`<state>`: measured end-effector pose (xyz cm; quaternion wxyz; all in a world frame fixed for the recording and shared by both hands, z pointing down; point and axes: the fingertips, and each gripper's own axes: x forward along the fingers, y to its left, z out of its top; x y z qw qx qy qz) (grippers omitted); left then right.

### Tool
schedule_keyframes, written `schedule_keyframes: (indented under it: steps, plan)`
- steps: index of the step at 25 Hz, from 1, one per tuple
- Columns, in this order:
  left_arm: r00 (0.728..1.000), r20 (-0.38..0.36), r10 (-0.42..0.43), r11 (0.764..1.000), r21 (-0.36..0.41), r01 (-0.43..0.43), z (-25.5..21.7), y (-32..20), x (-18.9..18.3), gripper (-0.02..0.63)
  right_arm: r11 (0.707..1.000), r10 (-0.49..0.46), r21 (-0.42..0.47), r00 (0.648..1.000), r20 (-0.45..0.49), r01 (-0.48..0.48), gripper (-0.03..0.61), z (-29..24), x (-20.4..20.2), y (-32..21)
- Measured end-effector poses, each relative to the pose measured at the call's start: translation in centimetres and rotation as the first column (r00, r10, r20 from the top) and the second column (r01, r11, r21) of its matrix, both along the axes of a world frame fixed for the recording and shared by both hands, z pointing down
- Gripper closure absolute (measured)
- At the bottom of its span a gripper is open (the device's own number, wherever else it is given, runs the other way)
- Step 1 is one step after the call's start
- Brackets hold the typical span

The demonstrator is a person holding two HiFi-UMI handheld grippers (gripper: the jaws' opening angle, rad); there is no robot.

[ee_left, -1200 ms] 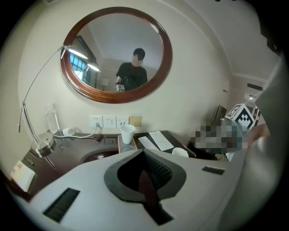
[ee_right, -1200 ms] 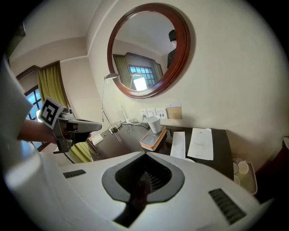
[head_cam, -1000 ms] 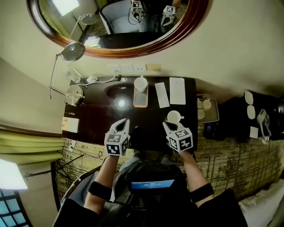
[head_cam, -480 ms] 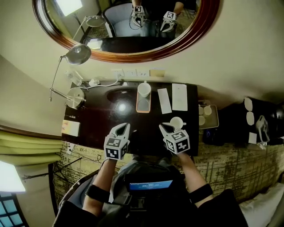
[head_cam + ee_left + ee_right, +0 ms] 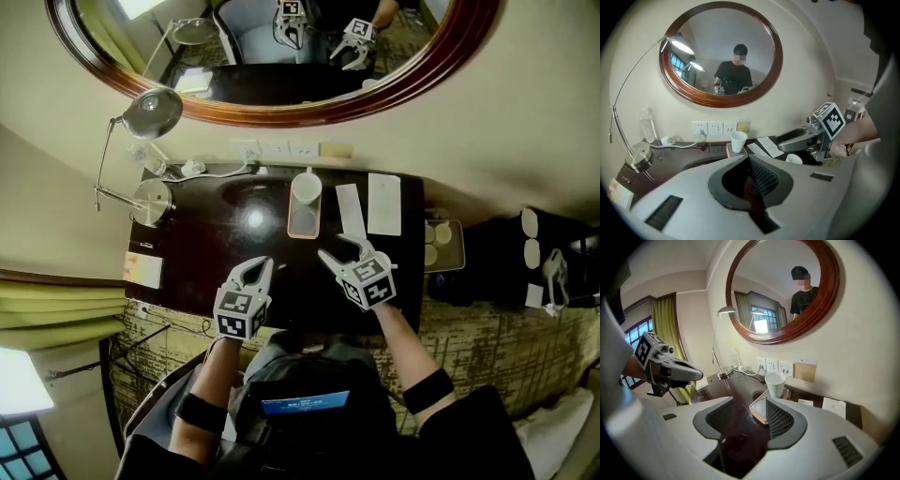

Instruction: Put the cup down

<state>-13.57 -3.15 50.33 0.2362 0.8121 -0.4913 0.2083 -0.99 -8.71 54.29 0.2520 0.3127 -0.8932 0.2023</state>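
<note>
A small white handled cup (image 5: 794, 159) stands on the dark table (image 5: 202, 244), right beside my right gripper (image 5: 782, 145), as the left gripper view shows. In the head view my right gripper (image 5: 337, 249) hides it. That gripper points left toward mid-table and its jaws are opening, with nothing between them in the right gripper view (image 5: 747, 411). My left gripper (image 5: 256, 267) hovers over the table's near edge, shut and empty (image 5: 749, 158). A tall white paper cup (image 5: 306, 187) stands on an orange-rimmed tray (image 5: 300, 223) at the back.
A desk lamp (image 5: 153, 107) with a round base (image 5: 153, 200) takes the left end, with a bottle (image 5: 150, 159) and a cable by the wall sockets (image 5: 277, 148). Two white cards (image 5: 383, 202) lie at the back right. A side tray of cups (image 5: 442, 246) is further right.
My right gripper's jaws have parted and it has swung left, away from the small cup it was at a second ago. The left gripper has hardly moved.
</note>
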Motion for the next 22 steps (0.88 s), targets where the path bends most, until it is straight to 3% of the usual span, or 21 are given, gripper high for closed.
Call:
schedule_keyframes:
  steps: [1, 3, 7, 13, 22]
  plan:
    - [1.000, 0.003, 0.000, 1.000, 0.001, 0.000, 0.1, -0.3, 0.0, 0.614, 1.000, -0.007, 0.005, 1.000, 0.005, 0.007, 0.330, 0.2, -0.4, -0.8]
    - [1.000, 0.008, -0.001, 1.000, 0.003, 0.001, 0.4, -0.9, 0.0, 0.614, 1.000, -0.018, 0.020, 1.000, 0.005, 0.017, 0.234, 0.8, -1.2, -2.5]
    - [1.000, 0.016, -0.004, 1.000, -0.002, 0.004, 1.1, -2.2, 0.1, 0.614, 0.997, -0.039, 0.064, 0.999, -0.020, 0.040, 0.130, 2.1, -2.6, -6.2]
    - [1.000, 0.022, 0.008, 1.000, -0.007, -0.008, 2.5, -4.2, 0.9, 0.614, 0.992, -0.055, 0.109, 0.996, -0.070, 0.063, 0.054, 4.1, -3.7, -11.4]
    - [1.000, 0.010, 0.015, 1.000, -0.017, -0.015, 3.9, -6.2, 2.0, 0.614, 0.986, -0.148, 0.064, 0.985, -0.089, 0.154, 0.025, 6.0, -6.2, -14.9]
